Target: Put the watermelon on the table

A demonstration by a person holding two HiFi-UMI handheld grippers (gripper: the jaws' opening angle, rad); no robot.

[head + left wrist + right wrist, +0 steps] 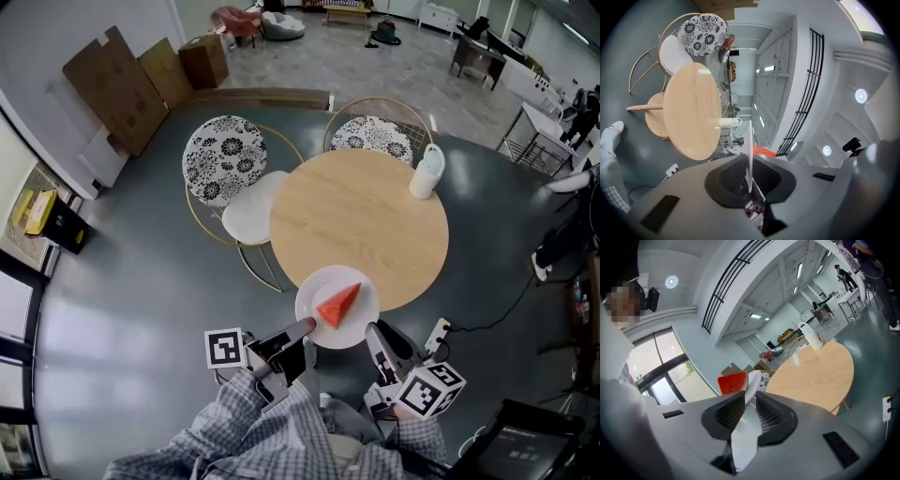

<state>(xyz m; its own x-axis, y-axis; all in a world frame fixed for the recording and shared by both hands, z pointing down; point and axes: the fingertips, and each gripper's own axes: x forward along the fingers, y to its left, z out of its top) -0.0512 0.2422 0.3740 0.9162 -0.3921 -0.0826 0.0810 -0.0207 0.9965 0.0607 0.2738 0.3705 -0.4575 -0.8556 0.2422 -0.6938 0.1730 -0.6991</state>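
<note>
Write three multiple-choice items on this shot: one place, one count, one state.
1. Where on the table does the jug stand? A far edge, B centre, C near edge.
2. The watermelon on the plate is: A one slice, B two slices, C three slices.
3. The right gripper is: A open and empty, B shut on the plate's rim, C shut on the jug.
Key: A, the jug sits at the far rim in the head view; A, a single red wedge shows; B, its pads pinch the white rim.
</note>
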